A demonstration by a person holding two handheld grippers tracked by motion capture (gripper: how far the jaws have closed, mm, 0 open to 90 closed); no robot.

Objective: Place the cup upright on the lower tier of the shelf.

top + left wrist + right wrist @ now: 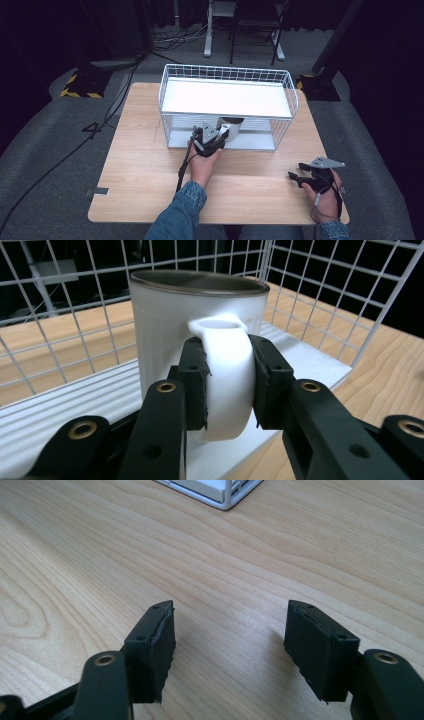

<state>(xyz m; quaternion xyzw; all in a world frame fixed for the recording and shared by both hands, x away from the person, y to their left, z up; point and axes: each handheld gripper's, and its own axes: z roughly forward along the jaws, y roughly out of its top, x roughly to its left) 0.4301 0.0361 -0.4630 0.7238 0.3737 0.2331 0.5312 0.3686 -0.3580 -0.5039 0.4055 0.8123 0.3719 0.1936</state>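
We see the left gripper (223, 133) at the open front of the white wire rack (227, 106), touching a white mug (230, 125) on the lower shelf under the white top shelf. The right gripper (295, 177) rests low over the wooden table (145, 165), well apart from the rack

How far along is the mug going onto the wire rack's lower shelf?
Done: the left gripper has clamped the white mug by its handle, inside the wire rack. In hand: setting it on the lower shelf. Left: letting go. The right gripper rests open on the table.
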